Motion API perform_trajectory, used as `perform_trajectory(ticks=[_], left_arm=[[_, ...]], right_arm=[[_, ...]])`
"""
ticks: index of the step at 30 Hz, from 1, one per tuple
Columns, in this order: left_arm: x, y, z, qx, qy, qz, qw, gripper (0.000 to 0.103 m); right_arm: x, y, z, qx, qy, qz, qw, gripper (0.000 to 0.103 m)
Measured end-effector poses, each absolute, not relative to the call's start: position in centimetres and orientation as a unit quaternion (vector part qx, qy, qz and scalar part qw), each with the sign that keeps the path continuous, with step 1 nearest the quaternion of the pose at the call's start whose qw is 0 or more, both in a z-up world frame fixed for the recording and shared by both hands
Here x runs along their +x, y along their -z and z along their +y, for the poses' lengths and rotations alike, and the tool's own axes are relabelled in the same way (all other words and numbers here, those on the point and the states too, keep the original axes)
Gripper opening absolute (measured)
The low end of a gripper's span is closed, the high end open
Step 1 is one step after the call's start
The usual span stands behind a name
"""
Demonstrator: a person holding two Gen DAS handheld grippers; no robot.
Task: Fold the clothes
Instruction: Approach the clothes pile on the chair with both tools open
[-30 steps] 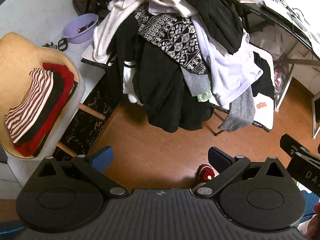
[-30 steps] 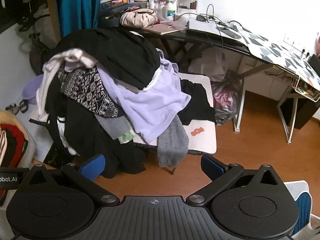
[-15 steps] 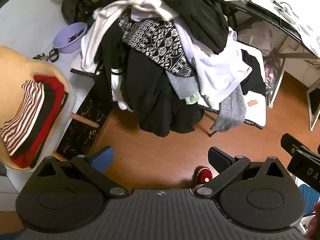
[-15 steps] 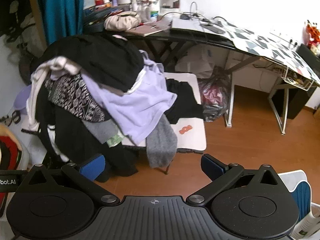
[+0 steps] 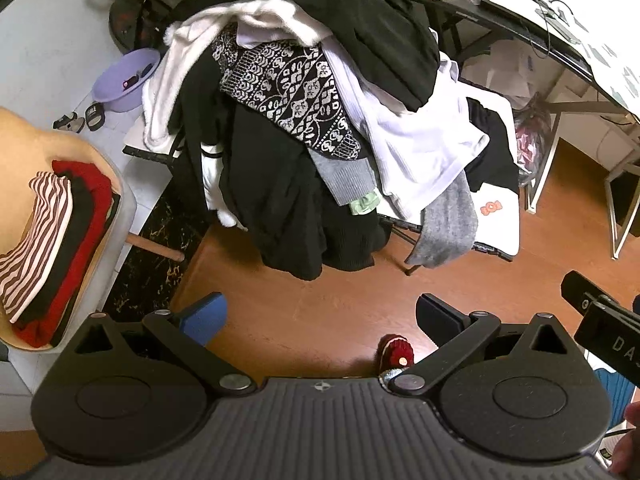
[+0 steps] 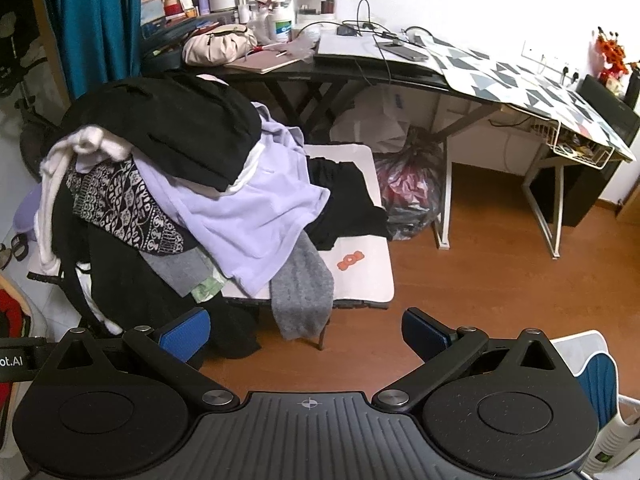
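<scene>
A tall heap of unfolded clothes covers a small white table: black garments, a black-and-white patterned knit, a pale lilac top and a hanging grey piece. Folded clothes, striped on top of black and red, lie stacked on a wooden chair at the left. My left gripper hangs open above the floor in front of the heap, holding nothing. My right gripper is open too, short of the table's front edge.
A cluttered black desk runs along the back wall, with a plastic bag under it. A lilac basin and sandals sit on the tiled floor at left. A red slipper lies below my left gripper. A white-and-blue chair stands at right.
Both views have shifted a little, so the clothes heap sits further left in each frame and the left view is slightly closer to it. Both grippers stay open and empty.
</scene>
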State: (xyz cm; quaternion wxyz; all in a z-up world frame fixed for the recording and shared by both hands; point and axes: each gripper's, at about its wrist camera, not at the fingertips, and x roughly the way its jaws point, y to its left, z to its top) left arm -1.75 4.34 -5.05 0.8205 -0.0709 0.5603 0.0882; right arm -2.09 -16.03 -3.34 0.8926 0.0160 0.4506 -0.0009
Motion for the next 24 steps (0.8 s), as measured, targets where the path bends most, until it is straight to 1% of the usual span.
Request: perform_trajectory(ticks=[14,18,21,24], left_arm=[[0.6,6.4,4.3,-0.086,-0.093,0.57,0.812,0.102],[1.3,5.6,4.7,-0.098,-0.088,0.547,0.827,0.102],[1.9,4.5,5.3,-0.103,-0.09,0.514,0.847,0.102],[2.6,4.0,5.2,-0.072,-0.088,0.475,0.873,0.102]], right_arm=[[0.3,4.4,-16.8,0.023,0.007,0.445,0.895,0.102],[1.1,4.0,-17.8,0.045,-0.022,0.436,0.899,0.102],[2.3,3.7,-18.3,0.04,-0.025,0.423,0.905,0.102],[3.7,3.2,-18.8,0.029,-0.023,0.409,0.912,0.102]])
